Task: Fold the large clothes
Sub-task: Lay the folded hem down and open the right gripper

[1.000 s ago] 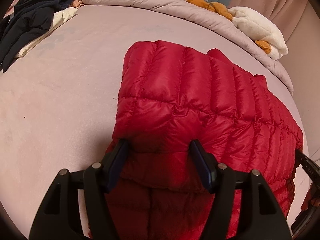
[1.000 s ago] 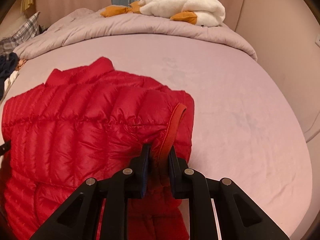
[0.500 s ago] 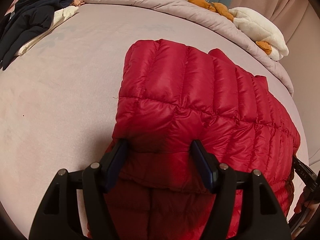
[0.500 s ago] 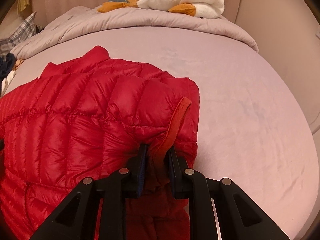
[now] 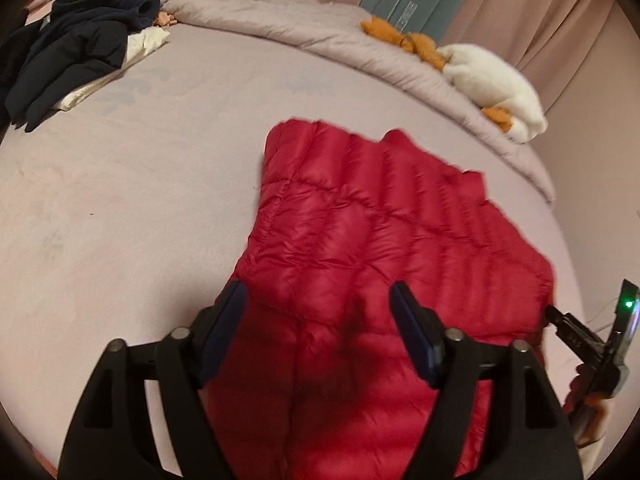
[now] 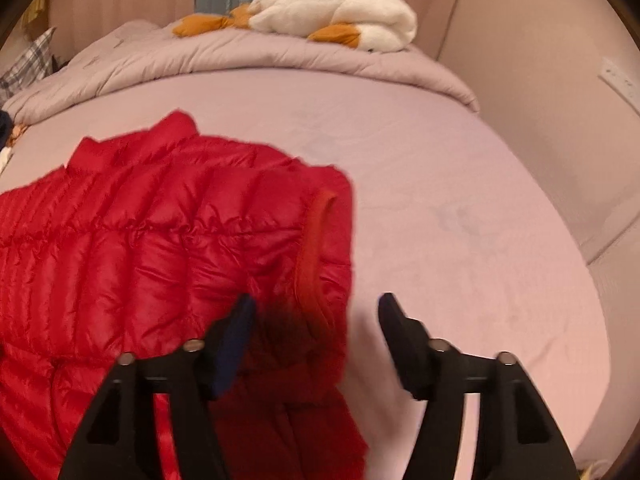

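Above one red jacket (image 5: 384, 240) (quilted), two parted tongs (image 5: 320, 312).

We see a glossy quilted red jacket (image 5: 384, 240) on matt, smooth sheet cloth (image 5: 140, 200); upper right, a fleecy white plush toy (image 6: 336, 12).

A bed (image 5: 120, 208) covered in a pale pink-mauve sheet is carrying everything here. A red quilted down jacket (image 5: 380, 232) is lying spread flat on the sheet, its collar (image 6: 176, 124) pointing toward the far end. A bunched mauve duvet (image 6: 248, 60) is lying across that far end, with a white and orange plush toy (image 6: 340, 12) resting on top of it. At the bed's far left corner, a heap of dark navy clothes (image 5: 76, 44) is sitting over a cream garment (image 5: 140, 42), well apart from the jacket.
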{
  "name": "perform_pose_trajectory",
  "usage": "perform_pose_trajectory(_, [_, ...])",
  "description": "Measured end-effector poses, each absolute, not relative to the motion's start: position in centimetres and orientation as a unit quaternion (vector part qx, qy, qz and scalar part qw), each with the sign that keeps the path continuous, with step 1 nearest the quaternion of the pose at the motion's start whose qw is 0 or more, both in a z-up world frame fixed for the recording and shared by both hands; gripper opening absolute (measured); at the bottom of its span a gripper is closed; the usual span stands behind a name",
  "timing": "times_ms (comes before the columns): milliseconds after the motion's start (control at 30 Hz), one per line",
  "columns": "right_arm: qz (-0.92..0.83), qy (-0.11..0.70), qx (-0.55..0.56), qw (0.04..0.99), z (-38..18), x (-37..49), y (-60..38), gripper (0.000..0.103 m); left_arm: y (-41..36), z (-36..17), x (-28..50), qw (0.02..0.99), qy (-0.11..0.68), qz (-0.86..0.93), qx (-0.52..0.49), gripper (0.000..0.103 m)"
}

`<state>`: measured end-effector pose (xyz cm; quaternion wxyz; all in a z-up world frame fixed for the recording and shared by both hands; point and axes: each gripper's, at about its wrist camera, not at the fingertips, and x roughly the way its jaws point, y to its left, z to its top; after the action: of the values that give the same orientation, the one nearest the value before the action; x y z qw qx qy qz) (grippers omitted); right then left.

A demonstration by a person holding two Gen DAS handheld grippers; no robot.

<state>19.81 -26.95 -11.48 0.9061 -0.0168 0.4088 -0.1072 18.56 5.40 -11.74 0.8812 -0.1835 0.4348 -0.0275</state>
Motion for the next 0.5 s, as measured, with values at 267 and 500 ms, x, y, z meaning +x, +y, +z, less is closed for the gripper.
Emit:
perform_pose_trajectory(267, [-0.085,0.346,-0.001,0.934,-6.8,14.6,-26.5,0.082,5.8,-7.0,13.8,0.894,0.394,-0.048,-0.209,0.103])
perform_pose_trajectory(500, [-0.054,0.286,0.026,0.956,-3.3,8.9,-25.1,0.098,5.7,-4.6,9.1,0.897,0.372,-0.078,-0.226,0.103])
